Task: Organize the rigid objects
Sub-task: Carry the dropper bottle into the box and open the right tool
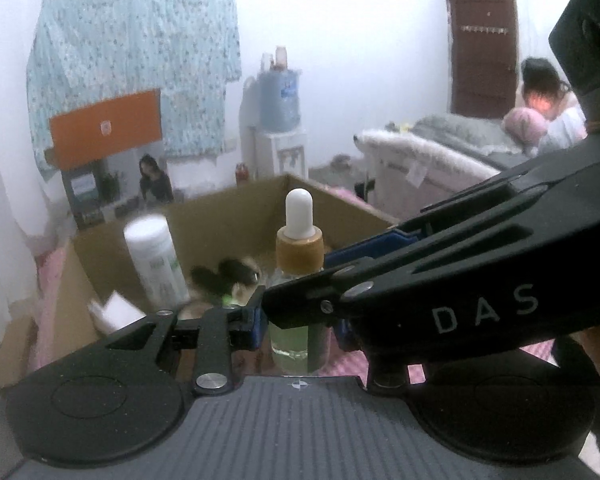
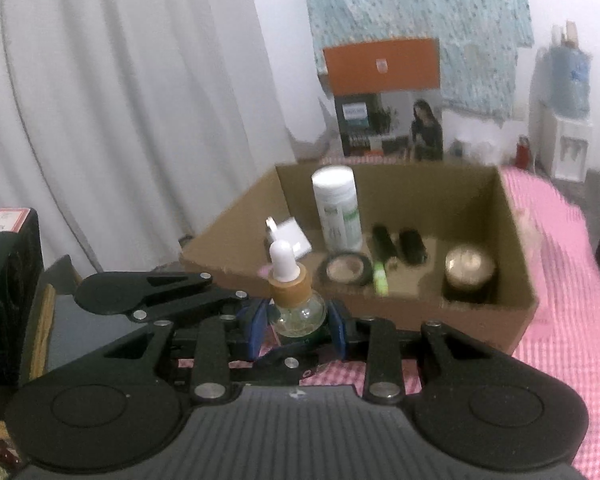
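Gripping a little dropper bottle (image 2: 298,300) from both sides, the right tongs (image 2: 298,330) have their blue pads pressed on its round glass body, and the left tongs (image 1: 300,320) are clamped on the same bottle, coming in from the left in the right wrist view. Bottle stands upright, white rubber bulb on top, tan collar, pale greenish liquid inside. It sits just in front of the open cardboard box (image 2: 512,240), on the near side of its front wall. Inside the box: a tall white bottle (image 2: 336,208) standing, a round compact (image 2: 345,269), a green-tipped tube (image 2: 380,260), a dark jar (image 2: 469,274) and a white adapter (image 2: 290,236). The box rests on a pink checked cloth (image 2: 560,280) covering the surface.
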The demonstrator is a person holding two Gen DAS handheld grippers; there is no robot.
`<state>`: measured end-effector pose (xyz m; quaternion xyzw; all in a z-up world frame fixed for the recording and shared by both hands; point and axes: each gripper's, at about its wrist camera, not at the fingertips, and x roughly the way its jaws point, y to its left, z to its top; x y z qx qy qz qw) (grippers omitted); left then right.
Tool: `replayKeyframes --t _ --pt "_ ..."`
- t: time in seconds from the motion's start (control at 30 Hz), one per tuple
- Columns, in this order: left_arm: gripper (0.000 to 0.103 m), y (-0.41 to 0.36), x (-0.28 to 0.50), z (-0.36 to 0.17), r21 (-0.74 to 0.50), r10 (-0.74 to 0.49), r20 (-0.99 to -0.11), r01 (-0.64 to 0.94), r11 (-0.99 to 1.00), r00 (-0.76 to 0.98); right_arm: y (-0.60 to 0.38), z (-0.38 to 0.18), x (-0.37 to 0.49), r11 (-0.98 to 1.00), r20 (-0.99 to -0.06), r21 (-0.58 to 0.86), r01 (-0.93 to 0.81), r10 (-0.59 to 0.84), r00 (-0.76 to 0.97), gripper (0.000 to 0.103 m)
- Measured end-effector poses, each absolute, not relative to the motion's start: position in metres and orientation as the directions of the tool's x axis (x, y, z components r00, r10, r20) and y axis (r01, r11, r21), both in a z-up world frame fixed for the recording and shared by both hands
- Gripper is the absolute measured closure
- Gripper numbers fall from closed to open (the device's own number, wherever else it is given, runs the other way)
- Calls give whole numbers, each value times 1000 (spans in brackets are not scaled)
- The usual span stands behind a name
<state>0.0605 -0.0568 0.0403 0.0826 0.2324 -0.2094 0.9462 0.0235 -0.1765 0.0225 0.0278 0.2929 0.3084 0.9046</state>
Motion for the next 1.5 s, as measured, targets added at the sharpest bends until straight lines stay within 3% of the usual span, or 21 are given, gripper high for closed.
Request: replayKeyframes --t 0.2,0.4,0.77,1.33,1.4,1.47,1.5 --pt "72 -62 91 63 73 -374 -457 453 888 807 -182 53 43 796 -484 215 -565 590 647 68" --pt "72 -67 138 61 21 -404 -505 479 878 763 -192 66 89 797 -513 228 -560 587 627 68" --pt "71 -74 192 22 -62 -427 -638 510 858 641 -201 24 172 798 -640 297 -524 574 511 68" --pt "66 -77 207 5 -146 -454 -732 533 833 508 -190 -5 201 798 -782 197 -569 478 400 69" --pt "62 -75 208 5 -170 -462 -734 525 834 497 -188 -6 204 797 -793 190 -573 469 390 69" --pt "47 -72 211 6 -210 -489 -729 522 826 479 -186 -7 207 794 -800 189 -578 466 379 73" --pt "45 -70 211 7 -230 -500 -724 516 825 476 -186 -7 208 792 -802 184 -582 464 377 74"
